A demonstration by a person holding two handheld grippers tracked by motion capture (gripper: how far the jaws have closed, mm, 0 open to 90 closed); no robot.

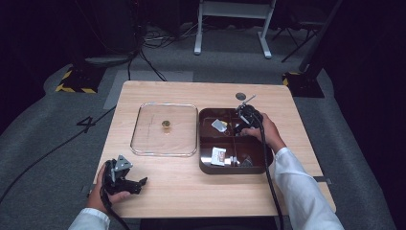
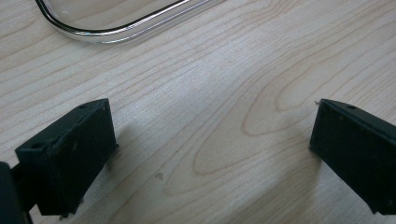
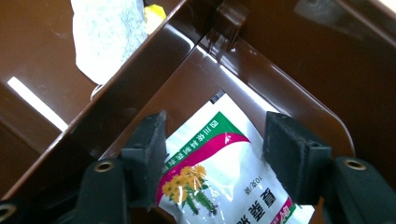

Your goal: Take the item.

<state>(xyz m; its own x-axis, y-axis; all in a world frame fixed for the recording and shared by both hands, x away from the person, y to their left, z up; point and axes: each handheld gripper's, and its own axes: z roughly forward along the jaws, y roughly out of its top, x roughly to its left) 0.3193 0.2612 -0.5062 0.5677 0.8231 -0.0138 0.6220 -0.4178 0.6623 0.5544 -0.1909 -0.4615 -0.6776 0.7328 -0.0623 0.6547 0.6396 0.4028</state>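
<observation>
Jaws of the left gripper (image 1: 125, 181) stand wide apart over bare table (image 1: 182, 191), near the brown tray's (image 1: 206, 167) front-left corner (a clear glass dish (image 1: 143, 143) lies just left of that tray). Farther off, the right gripper (image 3: 212, 149) hangs in the tray's far compartment, unclamped, its 2 pads either side of a flower-printed sachet (image 3: 219, 172).

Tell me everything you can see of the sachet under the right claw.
The sachet is a glossy white packet with a green and magenta band, yellow flowers and printed characters. It lies flat in a compartment of the brown tray, one corner pointing at the divider. The right claw straddles it, jaws apart, not pressing.
</observation>
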